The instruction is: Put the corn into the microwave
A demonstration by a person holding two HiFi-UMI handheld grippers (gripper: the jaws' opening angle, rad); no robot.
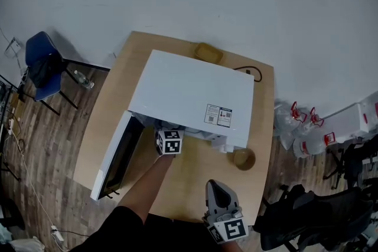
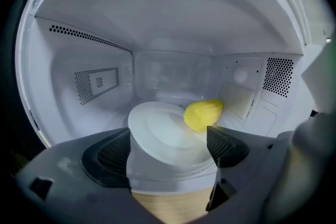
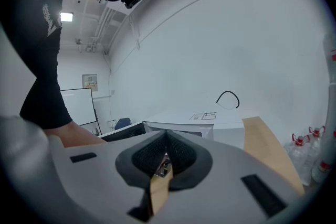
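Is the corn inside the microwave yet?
In: the corn rests at the rim of the white plate inside the microwave.

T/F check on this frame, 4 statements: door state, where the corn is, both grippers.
1. The microwave door is open. True.
2. The left gripper grips the corn. False: its jaws stand apart, and the corn lies beyond them inside the microwave, at the far right edge of the white plate.
3. The right gripper has its jaws together with nothing between them. True.
4. The right gripper reaches into the microwave. False: it is at the near edge of the table, clear of the microwave.
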